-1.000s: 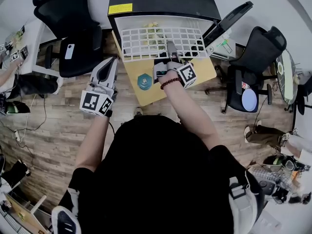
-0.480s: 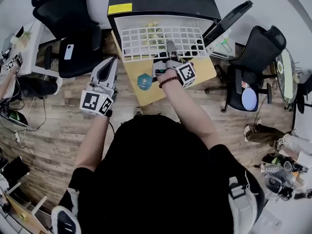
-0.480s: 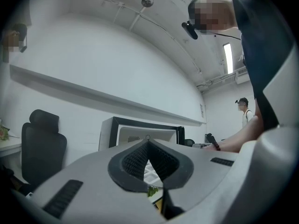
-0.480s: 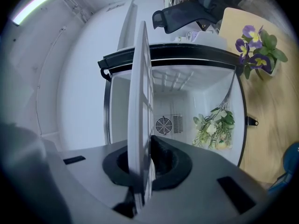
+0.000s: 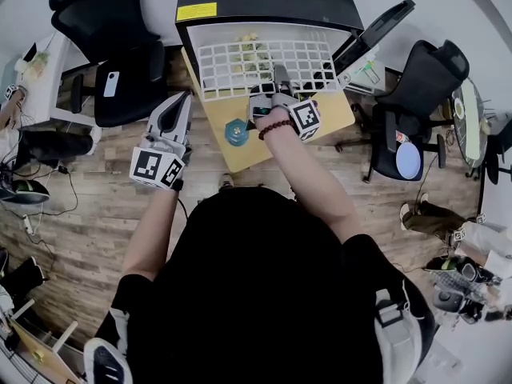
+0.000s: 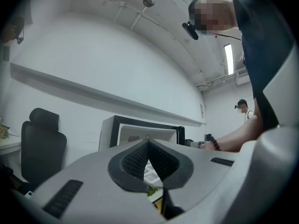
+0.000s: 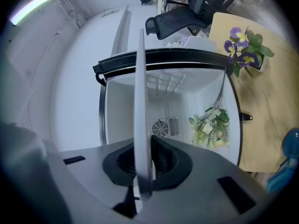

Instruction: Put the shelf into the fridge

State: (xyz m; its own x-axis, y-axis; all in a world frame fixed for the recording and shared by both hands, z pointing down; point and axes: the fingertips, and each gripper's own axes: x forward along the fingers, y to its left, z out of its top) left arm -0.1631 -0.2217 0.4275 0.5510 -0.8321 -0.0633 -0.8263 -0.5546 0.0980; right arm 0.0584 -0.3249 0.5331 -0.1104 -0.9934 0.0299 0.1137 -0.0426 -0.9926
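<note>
A black office chair stands on the wood-plank floor by a white wall.

Black top, bead bracelet, grey left tongs, grey right tongs

Lighting is bright and even in all three views. White glare from ceiling lights in the left gripper view, and a further streak at the right gripper view's upper left. Shadows on the floor are soft. Strong fisheye bending, dark corners. Near edge of the shelf is blurred.
</note>
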